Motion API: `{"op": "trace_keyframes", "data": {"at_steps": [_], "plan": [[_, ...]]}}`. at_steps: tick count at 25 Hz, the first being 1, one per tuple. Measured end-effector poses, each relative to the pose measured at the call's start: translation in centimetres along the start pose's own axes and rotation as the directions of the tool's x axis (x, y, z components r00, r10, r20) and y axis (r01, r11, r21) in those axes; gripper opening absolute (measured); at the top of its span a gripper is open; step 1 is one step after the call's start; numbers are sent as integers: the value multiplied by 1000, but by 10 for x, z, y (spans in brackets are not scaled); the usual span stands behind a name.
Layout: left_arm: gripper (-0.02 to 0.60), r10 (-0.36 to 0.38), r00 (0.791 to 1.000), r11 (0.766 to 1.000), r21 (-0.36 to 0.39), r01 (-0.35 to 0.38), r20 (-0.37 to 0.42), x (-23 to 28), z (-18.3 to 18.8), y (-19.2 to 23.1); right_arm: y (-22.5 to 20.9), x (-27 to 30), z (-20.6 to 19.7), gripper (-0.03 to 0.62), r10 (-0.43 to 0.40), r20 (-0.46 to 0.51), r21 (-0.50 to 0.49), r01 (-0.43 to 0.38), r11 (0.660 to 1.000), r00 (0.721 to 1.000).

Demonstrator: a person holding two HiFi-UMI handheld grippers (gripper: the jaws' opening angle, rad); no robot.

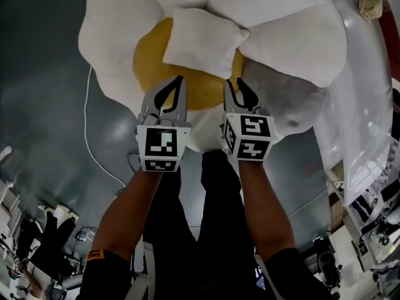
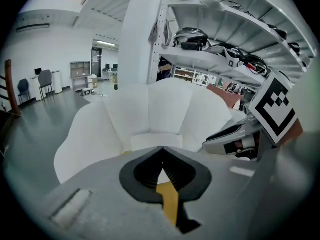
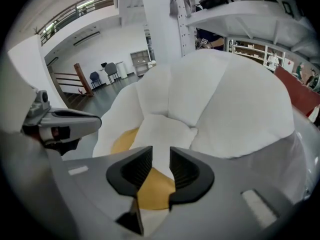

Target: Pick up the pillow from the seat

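Grey workshop floor (image 1: 44, 117) surrounds a flower-shaped chair (image 1: 115, 33). Right gripper (image 1: 234, 85) stands parted and empty, left gripper (image 1: 179, 83) pinched closed on nothing, both short of the pillow (image 1: 203, 42) on the yellow seat (image 1: 149, 64). Risk: a shallow pinch slipping off soft fabric.

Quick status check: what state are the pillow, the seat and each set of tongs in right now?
pillow: lying on the yellow seat, not gripped.
yellow seat: partly covered by the pillow.
left tongs: shut, empty.
right tongs: open, nothing between them.
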State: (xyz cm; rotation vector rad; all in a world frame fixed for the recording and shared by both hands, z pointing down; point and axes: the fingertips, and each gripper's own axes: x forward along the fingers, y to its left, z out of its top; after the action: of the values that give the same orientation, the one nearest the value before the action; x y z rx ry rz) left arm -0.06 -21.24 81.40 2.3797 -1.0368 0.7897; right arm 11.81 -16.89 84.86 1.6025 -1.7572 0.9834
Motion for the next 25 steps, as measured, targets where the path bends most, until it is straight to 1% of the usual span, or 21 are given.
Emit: {"op": "trace_keyframes", "data": {"at_steps": [6, 10, 16, 20, 25], "plan": [[2, 20, 1000, 1000, -4, -20, -24, 17, -15, 26, 11, 35, -5, 126, 18, -34, -5, -19, 1000, 999], [2, 24, 998, 1000, -1, -24, -50, 39, -33, 25, -3, 58, -18, 133, 24, -52, 2, -24, 1000, 998], [2, 21, 998, 1000, -14, -22, -56, 64, -47, 31, -10, 89, -31, 140, 35, -75, -4, -35, 999, 997], [2, 33, 997, 999, -3, -33, -75, 74, -55, 40, -7, 105, -36, 147, 47, -92, 1, -47, 999, 995], [2, 41, 996, 999, 11, -40, -84, 79, -60, 37, -13, 113, -47, 158, 50, -118, -5, -51, 999, 992]]}}
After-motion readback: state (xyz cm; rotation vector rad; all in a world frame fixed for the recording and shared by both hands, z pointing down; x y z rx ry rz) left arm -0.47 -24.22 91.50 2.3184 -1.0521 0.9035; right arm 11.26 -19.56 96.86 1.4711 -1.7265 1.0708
